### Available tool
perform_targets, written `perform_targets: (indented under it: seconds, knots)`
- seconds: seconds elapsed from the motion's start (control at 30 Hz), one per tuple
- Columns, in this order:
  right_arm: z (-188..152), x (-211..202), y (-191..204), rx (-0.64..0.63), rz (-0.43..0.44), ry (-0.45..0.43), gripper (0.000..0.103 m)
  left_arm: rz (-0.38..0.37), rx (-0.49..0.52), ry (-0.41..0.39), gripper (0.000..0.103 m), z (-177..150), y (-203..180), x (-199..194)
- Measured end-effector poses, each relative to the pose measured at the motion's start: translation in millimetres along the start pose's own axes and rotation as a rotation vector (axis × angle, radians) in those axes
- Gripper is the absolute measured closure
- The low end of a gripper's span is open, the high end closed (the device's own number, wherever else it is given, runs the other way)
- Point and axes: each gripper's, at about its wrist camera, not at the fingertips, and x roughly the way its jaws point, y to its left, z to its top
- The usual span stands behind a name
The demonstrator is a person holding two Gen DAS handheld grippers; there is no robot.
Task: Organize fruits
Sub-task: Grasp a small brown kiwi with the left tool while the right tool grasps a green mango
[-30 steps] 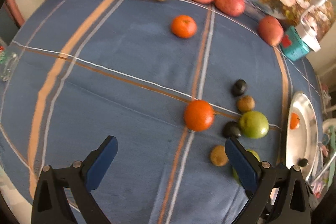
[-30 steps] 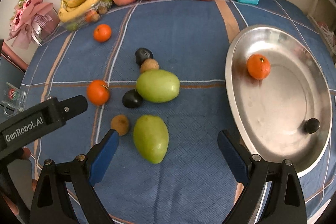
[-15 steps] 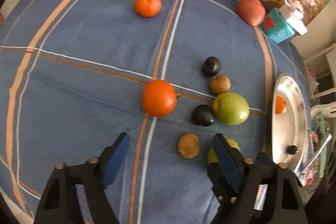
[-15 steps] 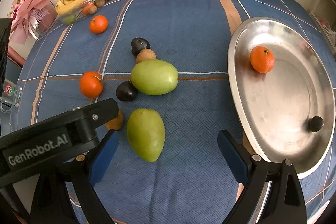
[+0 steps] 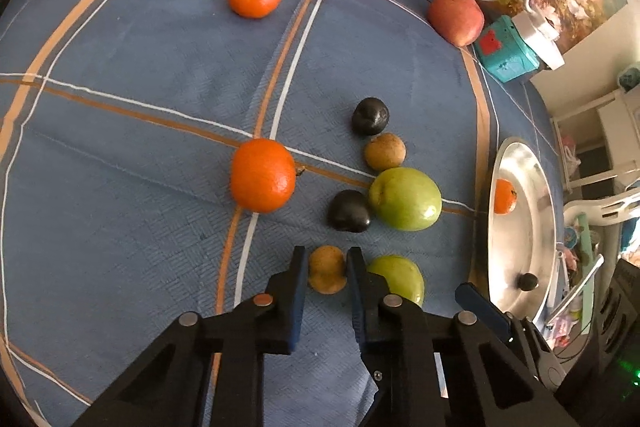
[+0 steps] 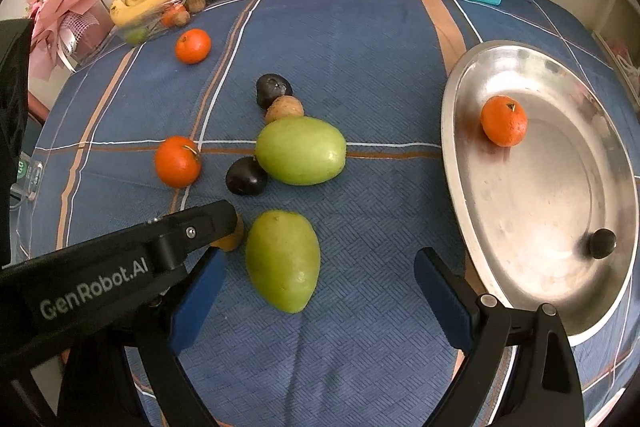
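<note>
Just left of the pear-shaped green fruit (image 5: 400, 277), a small round brown fruit (image 5: 326, 269) was pinched on the cloth by the left gripper (image 5: 327, 277); the right gripper (image 6: 316, 287) was spread, empty. Grasp step judged; lift toward the oval steel tray (image 6: 552, 327) called for.

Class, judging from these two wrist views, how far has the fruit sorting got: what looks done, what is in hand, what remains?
Done: one orange and one small dark fruit lie in the metal tray.
In hand: the left gripper is closed around a small brown fruit on the cloth.
Left: two green fruits, two oranges, two dark fruits and another brown one remain on the cloth. The right gripper is open.
</note>
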Motion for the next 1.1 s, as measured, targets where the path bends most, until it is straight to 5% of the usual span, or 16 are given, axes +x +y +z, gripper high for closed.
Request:
perform_targets:
  seconds: [0.23, 0.33, 0.6, 0.77, 1.1]
  knots:
    - [1, -1, 5, -0.013, 0.011, -0.008, 0.011, 0.041, -0.033, -0.043, 0.082, 1, 20, -17]
    - [2, -1, 8, -0.019, 0.021, -0.015, 0.027, 0.025, -0.075, -0.059, 0.082, 5, 32, -23]
    - [4, 1, 16, -0.041, 0.051, -0.01, 0.042, 0.027, -0.124, -0.105, 0.082, 9, 48, -38]
    - [4, 0, 18, -0.044, 0.061, -0.01, 0.063, 0.03, -0.134, -0.125, 0.082, 11, 49, -47]
    - [8, -19, 17, -0.02, 0.126, -0.058, 0.063, 0.023, -0.165, -0.157, 0.082, 15, 53, -58]
